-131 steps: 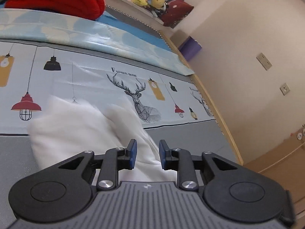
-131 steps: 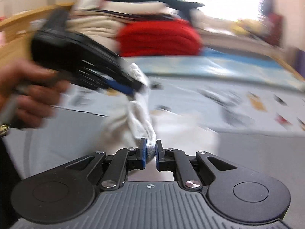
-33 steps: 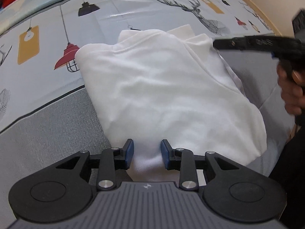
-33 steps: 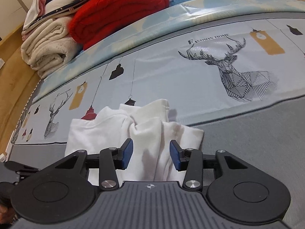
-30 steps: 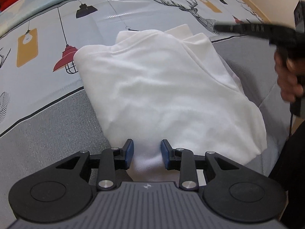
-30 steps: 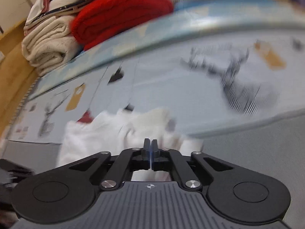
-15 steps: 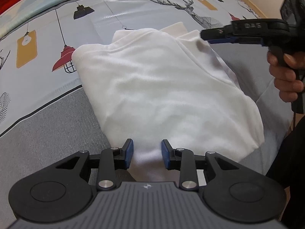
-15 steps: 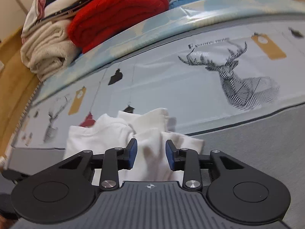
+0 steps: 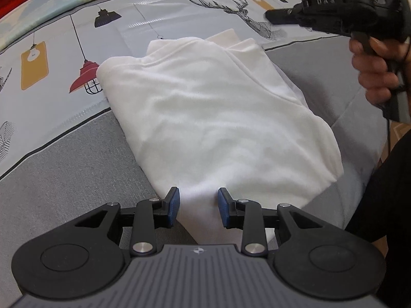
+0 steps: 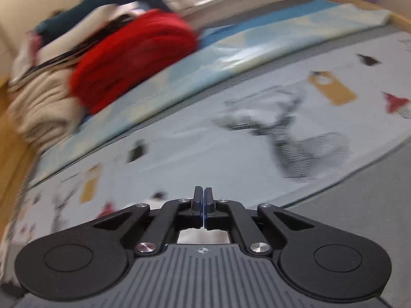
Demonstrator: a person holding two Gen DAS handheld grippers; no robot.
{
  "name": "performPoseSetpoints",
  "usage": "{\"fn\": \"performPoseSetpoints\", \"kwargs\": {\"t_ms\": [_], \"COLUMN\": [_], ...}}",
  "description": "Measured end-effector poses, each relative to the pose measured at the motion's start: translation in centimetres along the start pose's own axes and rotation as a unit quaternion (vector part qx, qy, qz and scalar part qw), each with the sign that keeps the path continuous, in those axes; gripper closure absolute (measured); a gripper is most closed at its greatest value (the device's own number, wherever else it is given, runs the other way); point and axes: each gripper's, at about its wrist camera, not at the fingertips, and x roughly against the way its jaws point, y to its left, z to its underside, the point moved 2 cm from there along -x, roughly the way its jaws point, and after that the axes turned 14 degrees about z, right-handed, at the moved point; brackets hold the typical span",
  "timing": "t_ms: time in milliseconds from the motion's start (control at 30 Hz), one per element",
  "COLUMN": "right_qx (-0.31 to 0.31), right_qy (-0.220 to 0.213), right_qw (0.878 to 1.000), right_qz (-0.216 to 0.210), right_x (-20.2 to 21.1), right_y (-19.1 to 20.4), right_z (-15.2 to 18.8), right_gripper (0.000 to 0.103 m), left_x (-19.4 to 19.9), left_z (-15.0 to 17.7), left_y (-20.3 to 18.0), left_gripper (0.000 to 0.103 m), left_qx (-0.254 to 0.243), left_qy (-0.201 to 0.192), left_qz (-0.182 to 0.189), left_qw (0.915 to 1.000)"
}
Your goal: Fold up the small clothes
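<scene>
Left gripper [image 9: 197, 206]: jaws parted, held low. Right gripper [image 10: 203, 209]: jaws closed together, empty, raised in the hand [image 9: 375, 74].

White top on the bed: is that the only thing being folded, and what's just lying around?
For the job: white top; left gripper, open; right gripper, shut, empty.

Just lying about: red blanket; beige blanket; patterned bed sheet.

Right wrist view smeared by motion blur: red blanket [image 10: 133, 61] and beige folded pile [image 10: 43, 107] at upper left lack sharp edges; deer print [image 10: 295, 138] at center right streaked. White garment [image 9: 213, 118]: near edge hidden behind left gripper [image 9: 197, 206] body at bottom center. Right gripper [image 9: 272, 16] in left wrist view: fingertips too dark to separate; handle and hand [image 9: 375, 77] cut by right edge.
</scene>
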Motion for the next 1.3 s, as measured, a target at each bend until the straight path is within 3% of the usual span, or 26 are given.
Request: {"fn": "performPoseSetpoints", "kwargs": {"t_ms": [133,200,267,400,467,567,600,667,767,833,933,1000,1100,1200,1300], "right_qx": [0.063,0.115,0.18,0.286,0.348,0.41,0.417,0.402,0.354,0.319,0.259,0.227,0.188,0.158,0.139], "right_qy": [0.064,0.099,0.105,0.147,0.151,0.177,0.177,0.163,0.119,0.076,0.0,-0.036,-0.084,-0.101,-0.105], "right_qw": [0.994,0.985,0.974,0.94,0.922,0.895,0.892,0.901,0.928,0.944,0.966,0.973,0.977,0.98,0.983], "right_qz": [-0.06,-0.083,-0.093,-0.115,-0.083,0.001,0.007,0.005,0.011,0.024,0.03,0.028,0.047,0.061,0.06], "right_x": [0.3,0.6,2.0,4.1,4.5,3.8,4.1,5.3,7.9,9.7,13.4,15.6,18.0,19.6,20.7], "right_y": [2.2,3.5,4.7,5.9,5.7,4.2,3.8,3.3,2.5,2.1,1.0,0.2,-0.7,-1.1,-2.2], "right_z": [2.2,3.8,5.4,9.2,11.2,13.6,13.9,13.4,11.7,10.5,9.3,9.2,10.0,11.7,13.8], "right_gripper": [0.075,0.075,0.075,0.076,0.077,0.077,0.077,0.077,0.07,0.039,0.033,0.028,0.012,0.012,0.011], "left_x": [-0.6,-1.2,-1.4,-1.3,-1.4,-1.3,-1.2,-0.9,0.7,2.6,6.2,8.1,10.0,10.2,9.3], "left_z": [0.2,0.4,0.5,0.8,1.0,1.5,1.8,2.2,2.7,3.0,3.5,4.2,5.9,8.2,10.3], "left_y": [0.0,0.1,0.1,-0.1,-0.3,-1.0,-1.2,-1.6,-2.1,-2.8,-4.8,-6.5,-9.2,-11.7,-13.2], "left_gripper": [0.068,0.068,0.067,0.066,0.066,0.061,0.055,0.046,0.036,0.025,0.017,0.016,0.007,0.006,0.0], "left_qx": [-0.002,-0.001,0.001,0.004,0.004,-0.002,-0.004,-0.012,-0.011,0.005,0.017,0.023,0.036,0.064,0.092], "left_qy": [0.01,0.022,0.027,0.027,0.029,0.031,0.031,0.026,-0.004,-0.045,-0.126,-0.172,-0.229,-0.266,-0.275], "left_qz": [-0.003,-0.017,-0.024,-0.034,-0.038,-0.05,-0.055,-0.072,-0.096,-0.117,-0.138,-0.149,-0.165,-0.163,-0.153], "left_qw": [0.9999,0.9996,0.9993,0.9991,0.9989,0.9983,0.998,0.997,0.9953,0.9921,0.9822,0.9734,0.9587,0.9479,0.9446]}}
